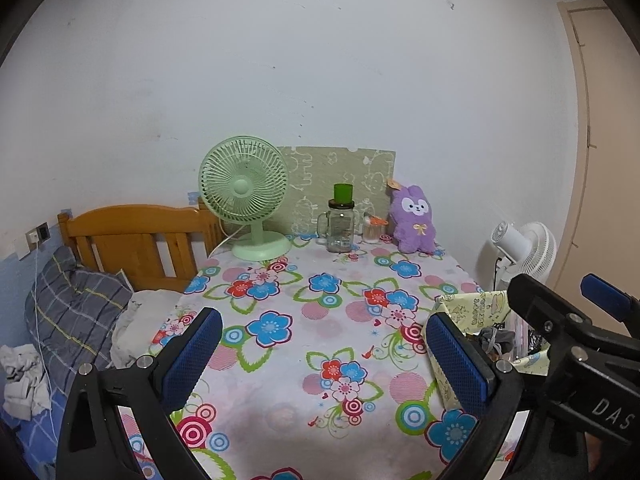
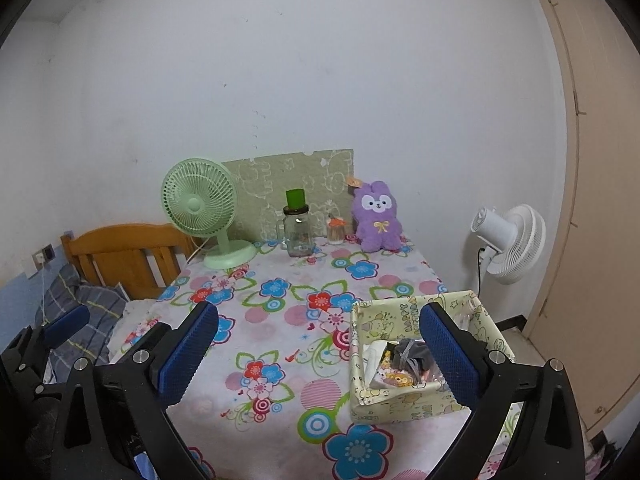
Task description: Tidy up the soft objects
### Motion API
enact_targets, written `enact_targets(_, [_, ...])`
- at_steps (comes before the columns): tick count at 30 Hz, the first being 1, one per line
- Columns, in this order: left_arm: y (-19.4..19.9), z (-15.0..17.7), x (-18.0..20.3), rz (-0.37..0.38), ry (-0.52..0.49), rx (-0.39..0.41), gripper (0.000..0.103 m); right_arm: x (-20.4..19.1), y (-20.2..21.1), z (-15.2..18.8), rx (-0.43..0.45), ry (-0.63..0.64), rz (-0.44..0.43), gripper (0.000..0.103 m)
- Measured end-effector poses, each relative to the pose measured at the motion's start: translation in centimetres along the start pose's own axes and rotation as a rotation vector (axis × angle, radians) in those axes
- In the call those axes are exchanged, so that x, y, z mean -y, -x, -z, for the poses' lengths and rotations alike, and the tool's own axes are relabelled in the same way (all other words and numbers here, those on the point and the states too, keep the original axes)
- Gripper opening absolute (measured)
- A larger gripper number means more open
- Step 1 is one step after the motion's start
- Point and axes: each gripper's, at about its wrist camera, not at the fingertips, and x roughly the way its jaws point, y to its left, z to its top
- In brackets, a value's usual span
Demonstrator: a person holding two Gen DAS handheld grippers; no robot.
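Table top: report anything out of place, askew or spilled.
Nothing spilled or toppled. The green fan, glass jar and purple plush stand upright along the wall. The yellow box sits at the table's right edge, its corner crumpled, with soft items loosely piled inside.

The left claw [image 1: 320, 354] tilts gently downward, its blue pads spread wide with nothing between them; the right claw [image 2: 320, 350] sits alongside, likewise angled down, gaping and empty.
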Motion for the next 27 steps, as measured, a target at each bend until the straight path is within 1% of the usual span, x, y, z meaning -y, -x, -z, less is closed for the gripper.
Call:
enact_targets(14, [-0.21, -0.11, -0.07, -0.004, 0.026, 0.003, 0.103, 0.66, -0.10, -0.28, 0.006, 0.002, 0.004, 0.102])
enact_targets(27, [-0.58, -0.03, -0.11, -0.008, 0.025, -0.005, 0.103, 0.95, -0.52, -0.19, -0.006, -0.012, 0.023, 0.102])
